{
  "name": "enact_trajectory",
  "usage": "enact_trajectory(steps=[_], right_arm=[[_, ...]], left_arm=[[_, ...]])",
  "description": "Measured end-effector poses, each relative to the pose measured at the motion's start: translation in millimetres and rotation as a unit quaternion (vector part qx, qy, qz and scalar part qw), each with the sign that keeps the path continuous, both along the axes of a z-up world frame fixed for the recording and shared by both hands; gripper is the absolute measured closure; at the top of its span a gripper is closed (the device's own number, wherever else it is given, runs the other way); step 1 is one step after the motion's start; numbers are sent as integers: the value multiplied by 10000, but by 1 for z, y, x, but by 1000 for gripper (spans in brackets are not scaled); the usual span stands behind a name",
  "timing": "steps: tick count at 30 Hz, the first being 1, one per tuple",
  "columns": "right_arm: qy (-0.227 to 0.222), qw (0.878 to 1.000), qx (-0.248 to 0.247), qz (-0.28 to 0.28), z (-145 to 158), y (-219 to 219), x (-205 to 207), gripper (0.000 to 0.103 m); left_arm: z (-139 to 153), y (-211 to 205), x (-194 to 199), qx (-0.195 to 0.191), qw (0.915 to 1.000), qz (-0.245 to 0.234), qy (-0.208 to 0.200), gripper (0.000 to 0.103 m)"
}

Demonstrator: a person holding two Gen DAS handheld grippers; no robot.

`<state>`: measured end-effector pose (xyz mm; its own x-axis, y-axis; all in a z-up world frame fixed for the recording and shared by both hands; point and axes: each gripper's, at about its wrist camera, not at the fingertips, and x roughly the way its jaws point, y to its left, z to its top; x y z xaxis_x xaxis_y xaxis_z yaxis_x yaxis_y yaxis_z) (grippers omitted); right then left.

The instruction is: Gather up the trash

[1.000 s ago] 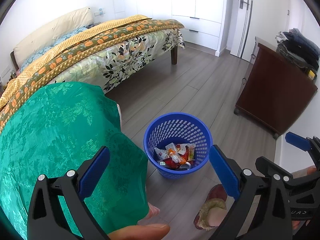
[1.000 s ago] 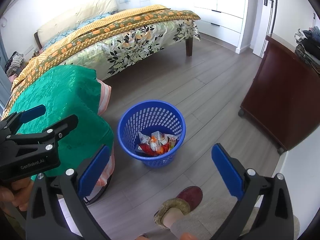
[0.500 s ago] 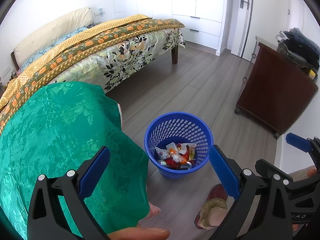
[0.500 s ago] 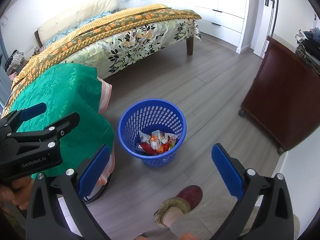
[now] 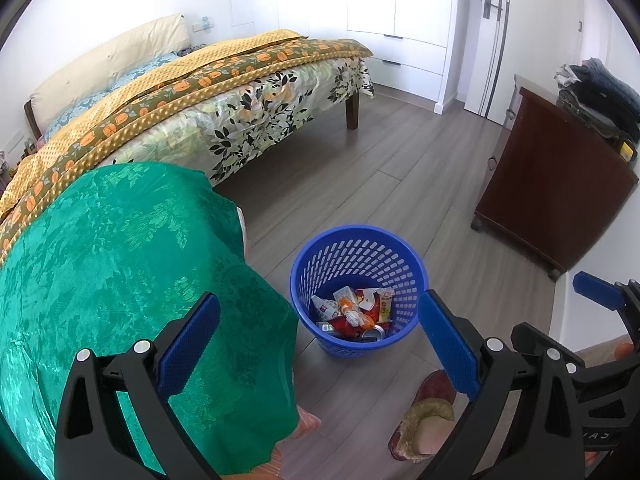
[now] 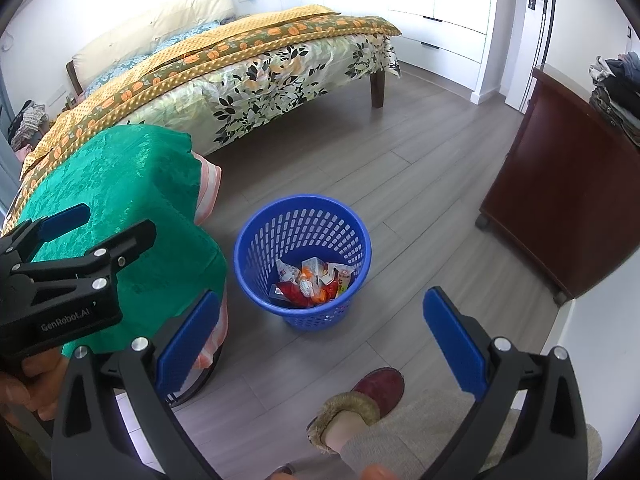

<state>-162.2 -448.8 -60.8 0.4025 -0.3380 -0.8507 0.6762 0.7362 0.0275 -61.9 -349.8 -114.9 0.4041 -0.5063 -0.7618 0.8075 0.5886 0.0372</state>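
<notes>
Round blue plastic basket [image 5: 359, 286] standing on grey wood-plank floor [image 5: 360, 168], its wall perforated with rows of small slots, rim smooth and thick. Inside, at the bottom, a crumpled heap of trash [image 5: 354, 312]: glossy red and orange wrappers, white packets, a dented can end. Left tool [image 5: 320, 344] held above and near the basket, black hinged arms ending in flat blue textured pads, spread wide apart, nothing between them. Right tool [image 6: 320, 338] likewise gaping, pads well apart and empty, basket [image 6: 303, 258] and trash [image 6: 314, 282] framed between them lower down on the floor. Just beside the basket, a desk draped in shiny green damask cloth [image 5: 120, 280] with a woven leaf pattern, striped orange-and-white fabric showing under its hem in the right view. Beyond, a bed [image 5: 224, 92] with dark wooden legs, floral sheet, nubby yellow blanket and pumpkin-print quilt, cream padded headboard. Dark reddish wooden cabinet [image 5: 556, 200] on small feet by the wall, folded clothes [image 5: 600, 96] piled on top. Maroon slipper [image 6: 376, 390] with fuzzy tan lining on a foot near the basket. White wardrobe doors [image 5: 360, 0] with slim dark handles at the back.
</notes>
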Motion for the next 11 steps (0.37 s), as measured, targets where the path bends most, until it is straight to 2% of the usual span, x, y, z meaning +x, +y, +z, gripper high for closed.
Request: enact_trajectory(steps=[4,7,11], right_arm=[[9,10000,11,-21,-1,-1,-1,5],[20,10000,13,-38,0,-1,-1,5],[14,10000,11,-36,1,-1,-2,5]], left_arm=[[-1,1,0,39,10000,34,-64,5],[-4,-2,2,175,9998,-48,91,5],[-4,1,4,135,9998,-66,121,5]])
